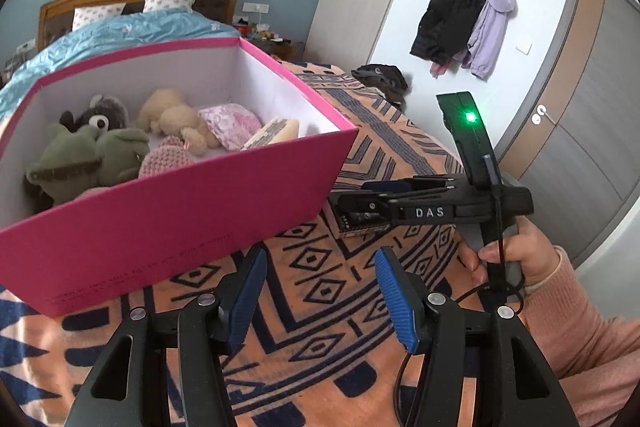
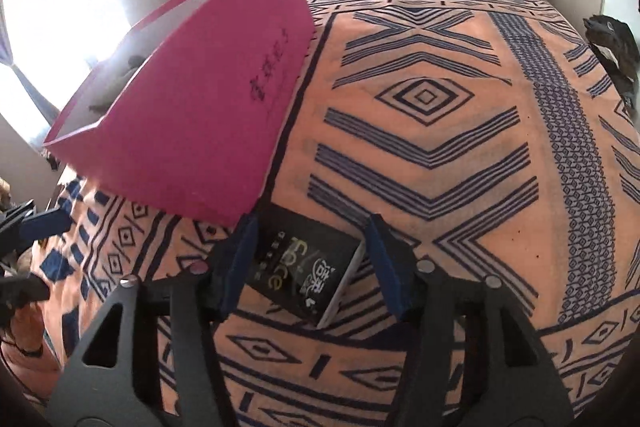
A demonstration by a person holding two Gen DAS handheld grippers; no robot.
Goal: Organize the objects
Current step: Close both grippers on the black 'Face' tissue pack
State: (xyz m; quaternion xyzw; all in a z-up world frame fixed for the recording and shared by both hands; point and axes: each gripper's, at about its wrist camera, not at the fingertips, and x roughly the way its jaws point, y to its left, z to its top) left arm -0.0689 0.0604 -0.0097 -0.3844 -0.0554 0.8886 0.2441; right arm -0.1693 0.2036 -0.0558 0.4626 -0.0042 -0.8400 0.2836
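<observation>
1. Left wrist view: the left gripper [image 1: 320,295] is held low over the patterned blanket [image 1: 320,267], its blue-padded fingers [image 1: 394,297] spread apart with nothing between them.
2. An open pink box [image 1: 180,211] is seen ahead and to the left on the blanket, close to the left finger. Soft toys are packed inside: a green plush [image 1: 92,159], a grey plush [image 1: 100,115], a beige plush [image 1: 172,115] and a pink knitted item [image 1: 168,157].
3. To the right, the right gripper [image 1: 360,205] is seen side-on, held level and pointing left toward the box. Its handle is grasped by the right hand [image 1: 516,251], with a pink sleeve at the wrist. A small dark box [image 1: 360,223] lies on the blanket under its fingertips.
4. Dark and lilac jackets [image 1: 464,19] are hung on a wall rack behind.
5. Right wrist view: the right gripper [image 2: 310,263] is tilted down at the blanket [image 2: 440,131], its fingers parted. The small dark box [image 2: 308,267], printed with pale lettering, lies between them; contact with the pads cannot be made out.
6. The pink box [image 2: 200,107] stands just beyond the small dark box, to the upper left.
7. The left gripper's blue pad [image 2: 44,221] is glimpsed at the left edge.
</observation>
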